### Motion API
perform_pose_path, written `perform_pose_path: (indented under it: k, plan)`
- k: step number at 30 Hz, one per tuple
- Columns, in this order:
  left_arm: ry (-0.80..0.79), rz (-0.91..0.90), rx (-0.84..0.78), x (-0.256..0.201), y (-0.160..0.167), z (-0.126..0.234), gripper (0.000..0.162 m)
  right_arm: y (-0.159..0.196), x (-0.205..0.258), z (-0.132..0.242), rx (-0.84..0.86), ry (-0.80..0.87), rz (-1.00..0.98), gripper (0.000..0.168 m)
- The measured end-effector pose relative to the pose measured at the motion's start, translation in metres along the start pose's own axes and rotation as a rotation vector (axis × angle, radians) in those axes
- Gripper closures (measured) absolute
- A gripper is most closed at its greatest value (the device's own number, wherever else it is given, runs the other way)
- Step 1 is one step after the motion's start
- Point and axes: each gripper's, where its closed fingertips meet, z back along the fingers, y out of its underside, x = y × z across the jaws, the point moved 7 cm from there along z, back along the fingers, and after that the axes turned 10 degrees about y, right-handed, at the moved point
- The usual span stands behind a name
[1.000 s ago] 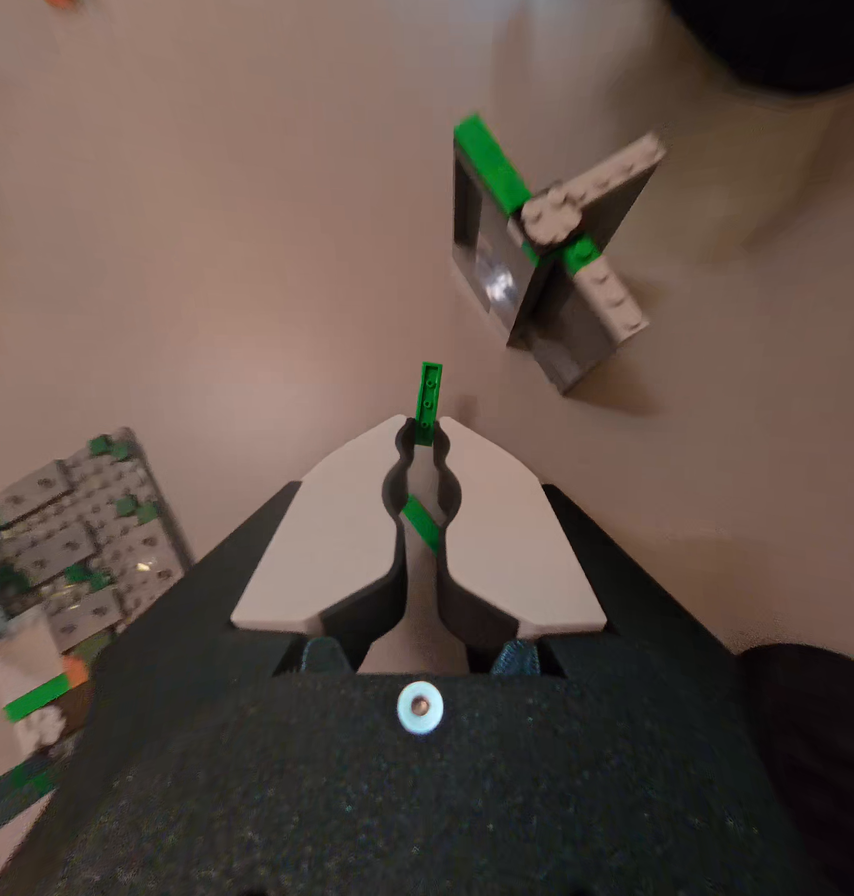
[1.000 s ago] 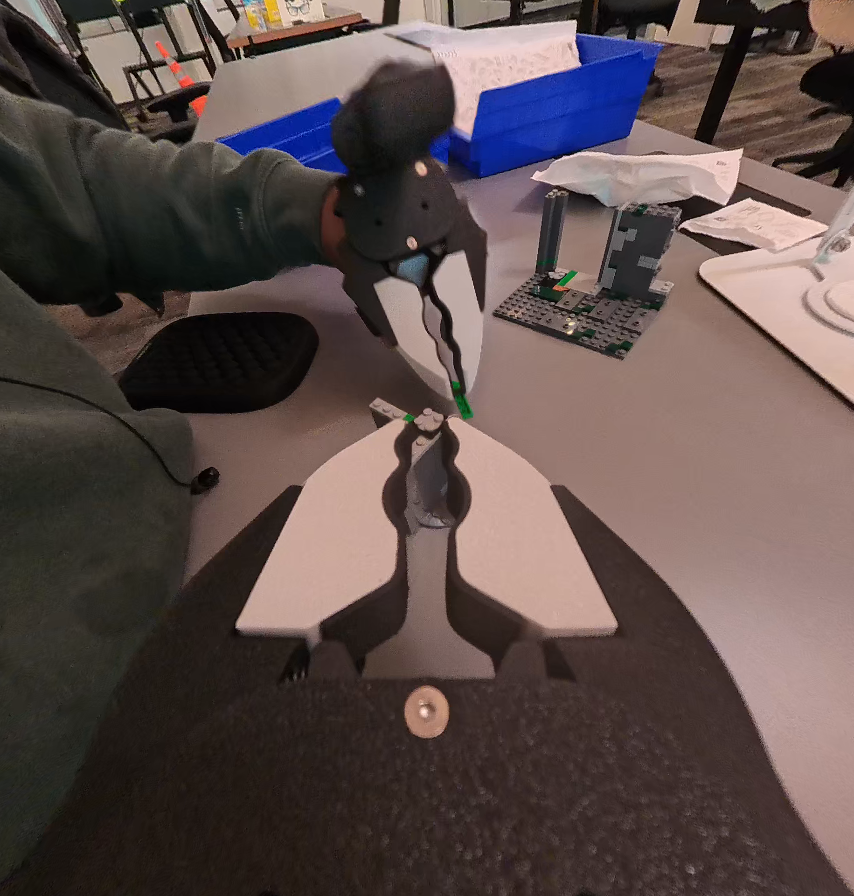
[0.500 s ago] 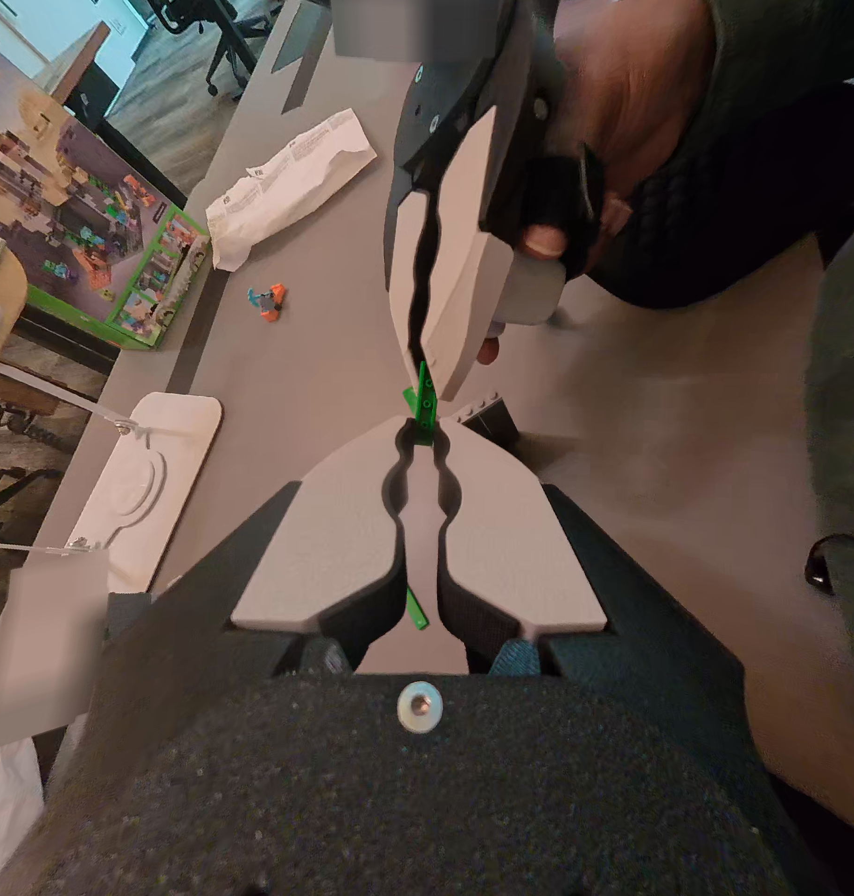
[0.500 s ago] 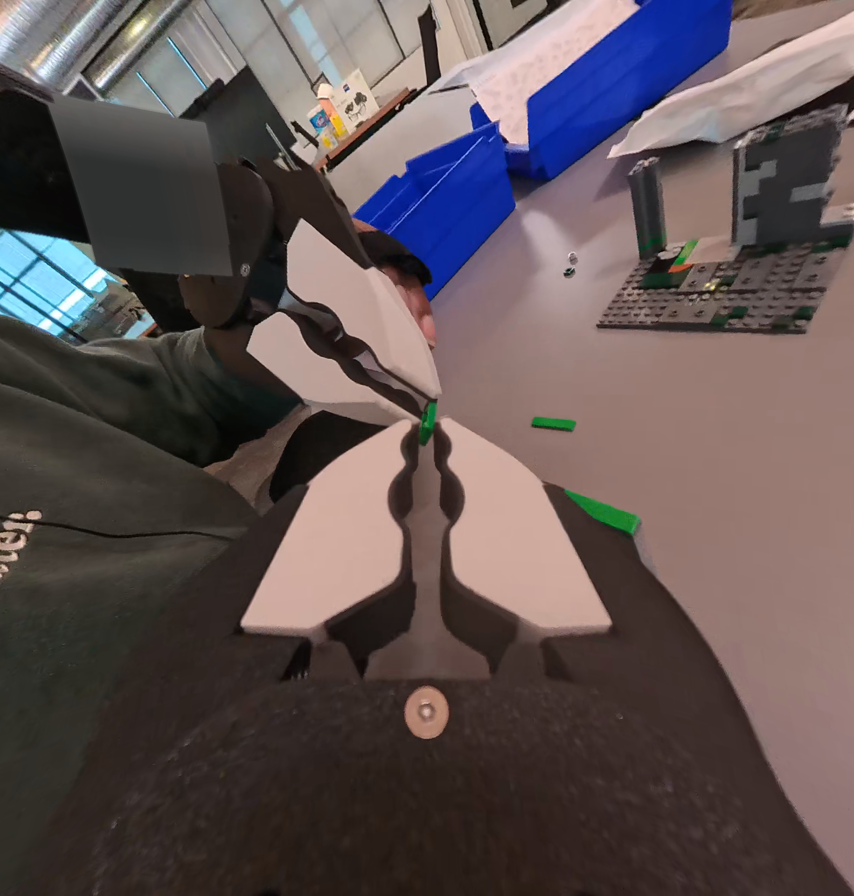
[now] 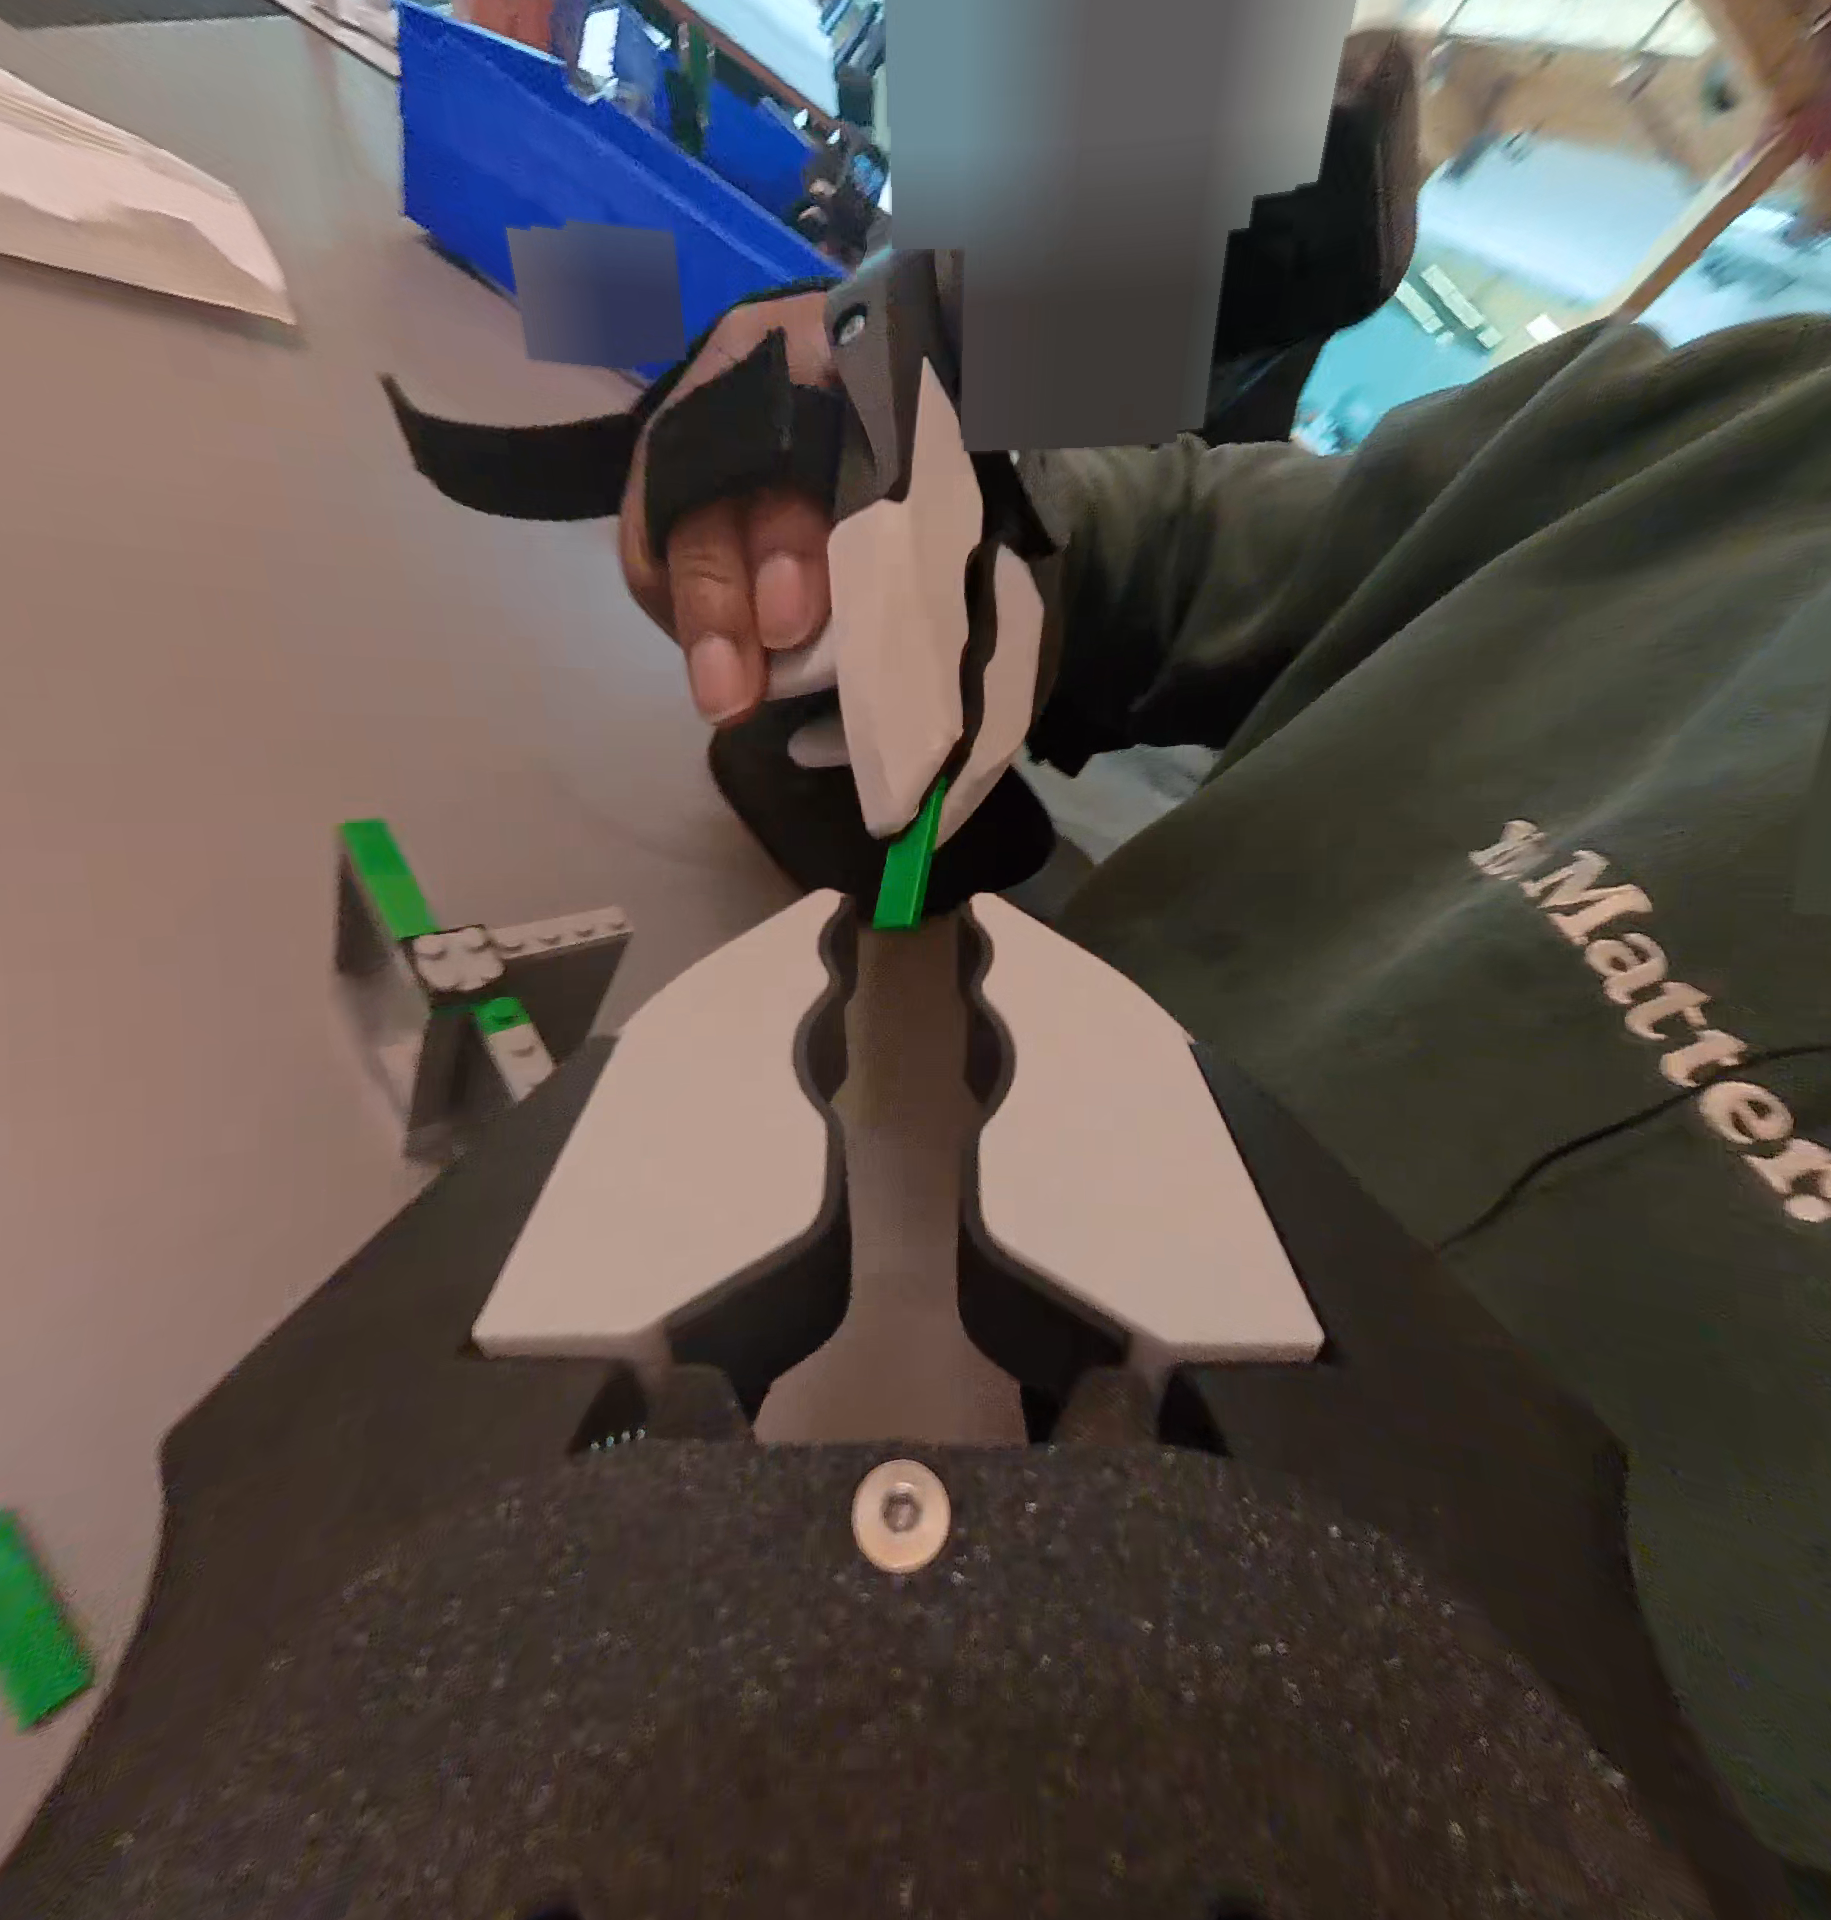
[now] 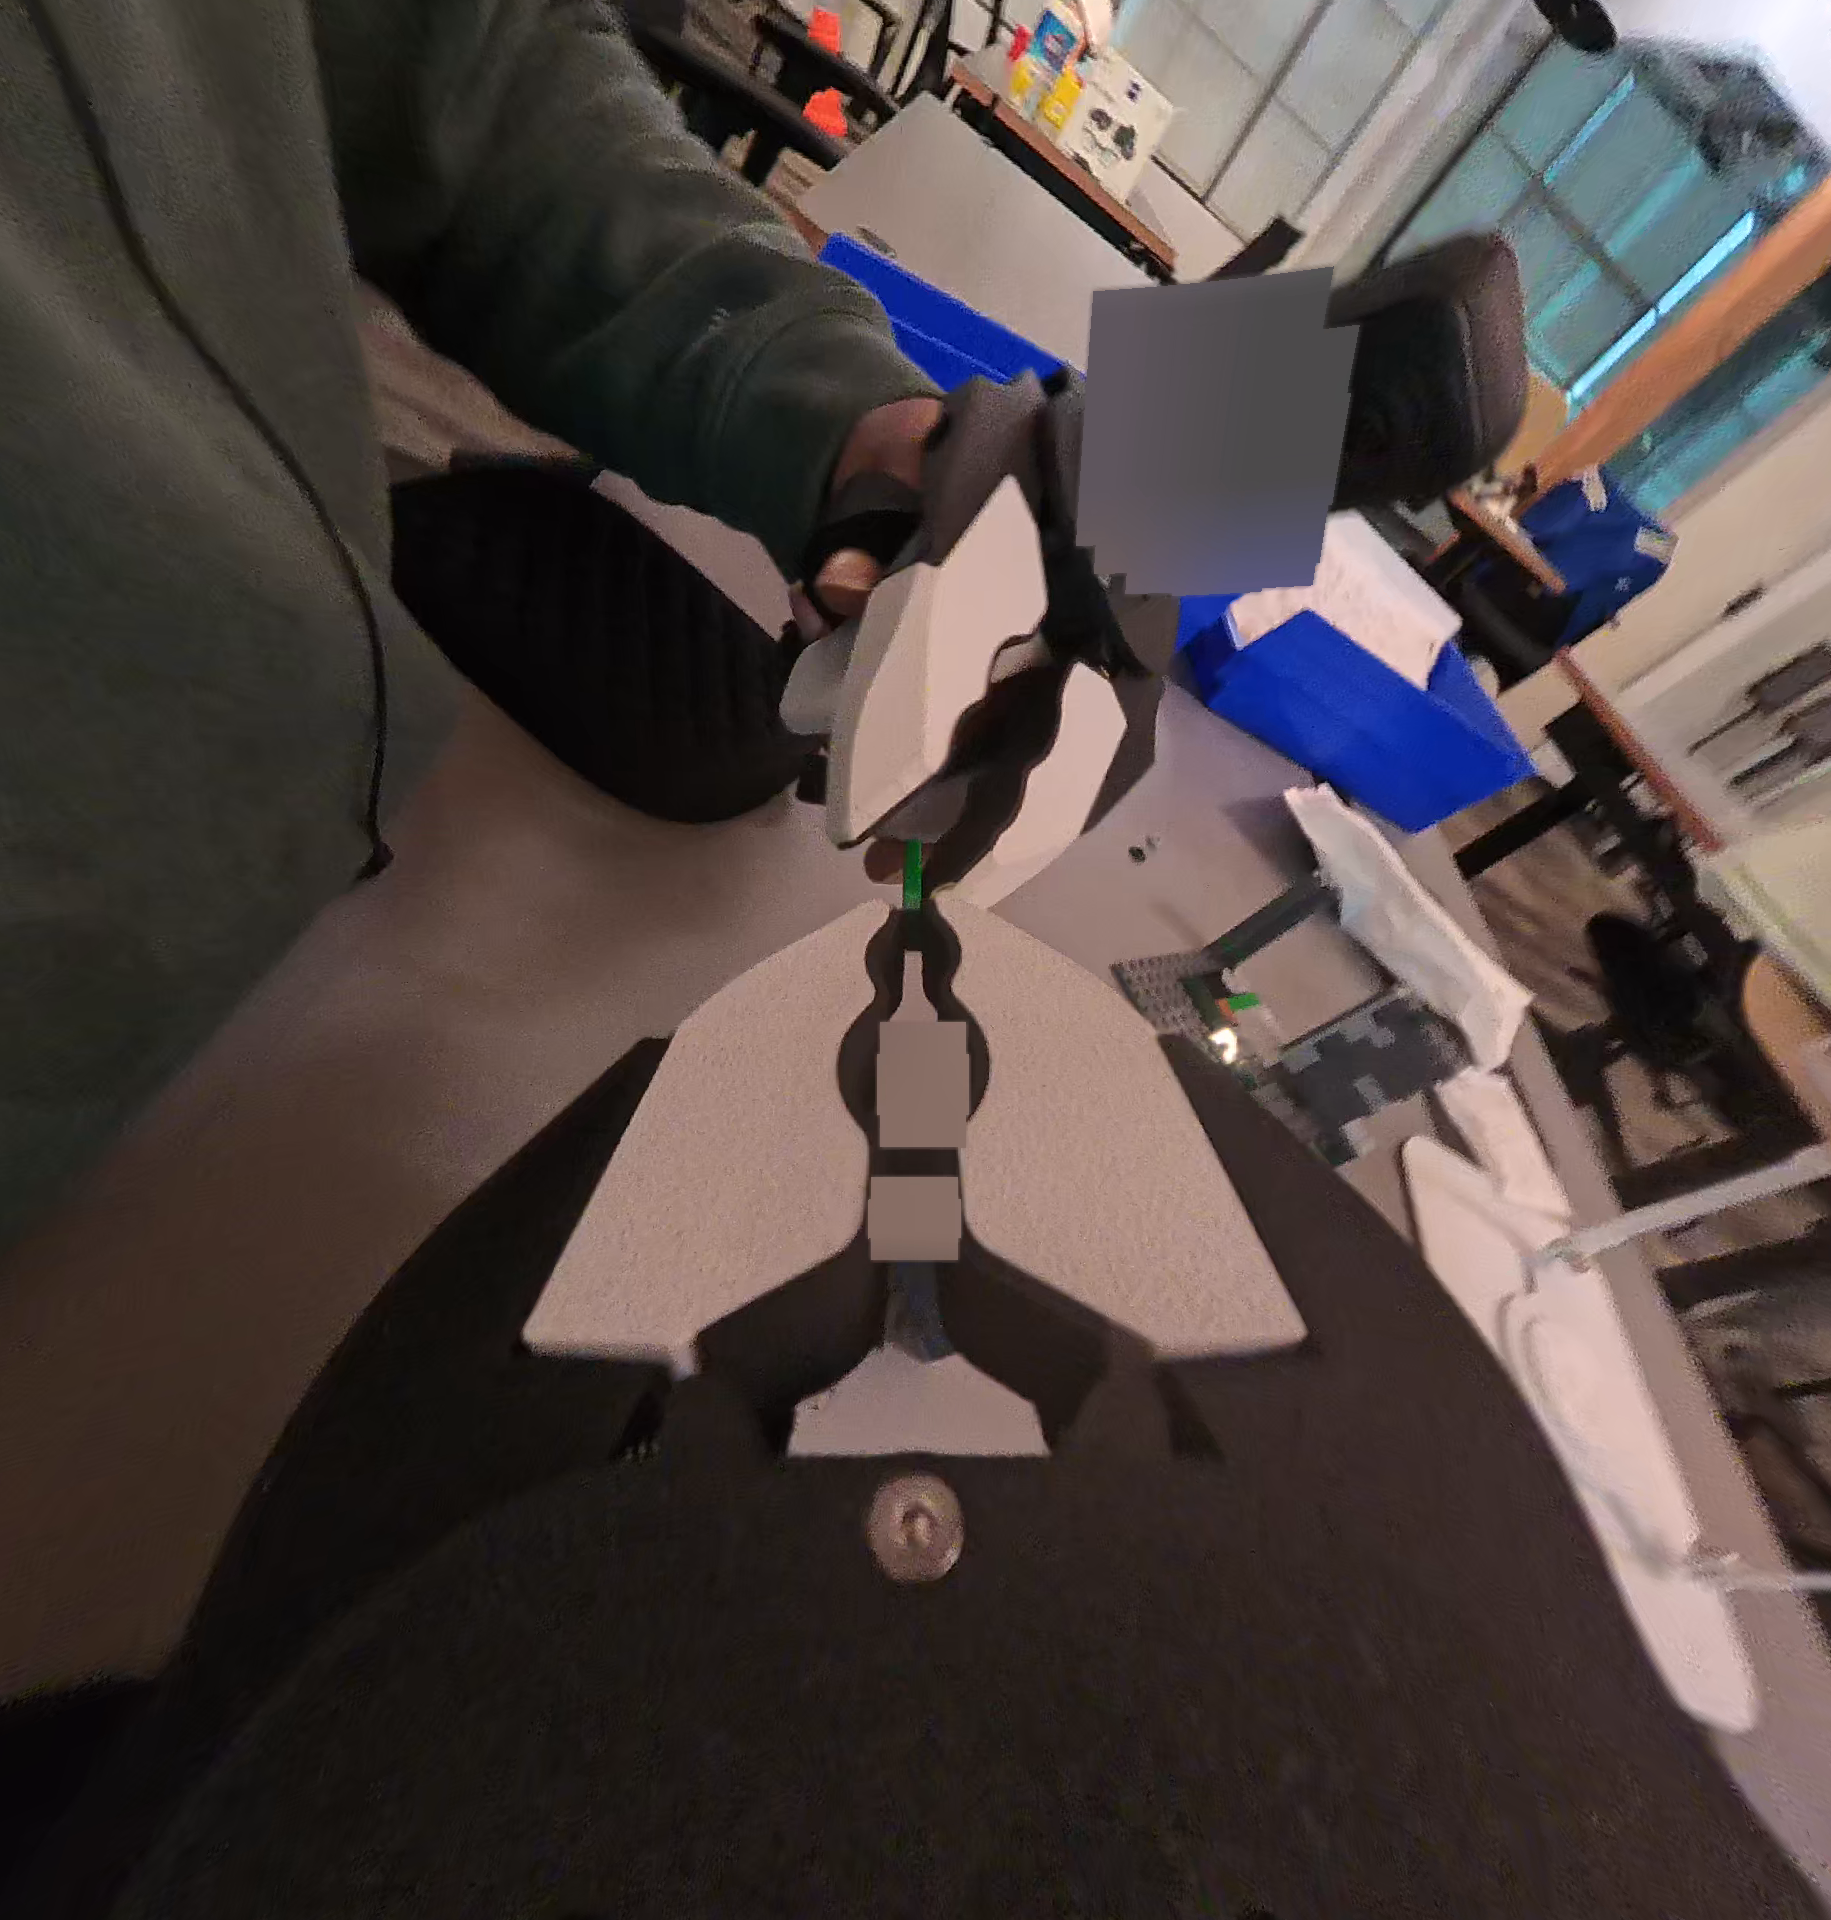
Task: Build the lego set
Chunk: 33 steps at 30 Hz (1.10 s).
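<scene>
Both grippers are meeting tip to tip above the grey table (image 5: 215, 644). The right gripper (image 6: 913, 914) is clamping a thin green plate (image 6: 912, 881) at its very tips, jaws closed on it; in the left wrist view that gripper (image 5: 916, 805) is coming in from 12 o'clock with the plate (image 5: 909, 860) sticking out toward the camera. The left gripper (image 5: 906, 920) is sitting with jaws apart, a clear gap between the white fingers (image 5: 724, 1143), the plate's free end just at the mouth of that gap; can't tell if it's touching either finger. Seen from the right wrist, the left gripper (image 6: 932, 831) is also spread, and the plate's far end is running up between its tips. A grey-and-green sub-assembly (image 5: 454, 987) is lying on the table at 9 o'clock of the left gripper. A loose green brick (image 5: 17, 1616) is sitting at 8 o'clock, near the frame edge. The dark baseplate build (image 6: 1295, 1039) is sitting at 3 o'clock of the right gripper. Blue bins (image 6: 1347, 707) are standing farther back, around 1 o'clock.
</scene>
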Motion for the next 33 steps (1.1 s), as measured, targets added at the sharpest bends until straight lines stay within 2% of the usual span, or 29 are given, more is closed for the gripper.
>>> perform_pose_path:
  k: [7,11,14,18,21,25,33]
  plan:
    - [0.112,0.072,-0.043,-0.002,0.009,-0.002,0.154,-0.007,0.005,-0.003,-0.036,-0.062,0.159,0.166]
    - [0.093,0.07,-0.04,0.001,0.012,0.0,0.154,-0.005,0.005,-0.007,-0.018,-0.079,0.183,0.165]
    - [-0.039,-0.02,0.026,0.005,0.013,0.003,0.155,0.002,0.004,-0.01,0.03,-0.081,0.087,0.164]
    - [-0.327,-0.22,0.195,0.007,0.013,0.007,0.154,0.011,-0.006,-0.013,0.128,-0.162,-0.245,0.152]
    - [-0.507,-0.313,0.301,0.008,0.012,0.007,0.154,0.013,-0.012,-0.016,0.231,-0.177,-0.37,0.15]
    - [-0.602,-0.321,0.357,0.009,0.011,0.005,0.155,0.018,-0.017,-0.025,0.388,-0.196,-0.33,0.15]
    - [-0.691,-0.321,0.389,0.009,0.008,0.005,0.154,0.019,-0.025,-0.043,0.473,-0.264,-0.19,0.161]
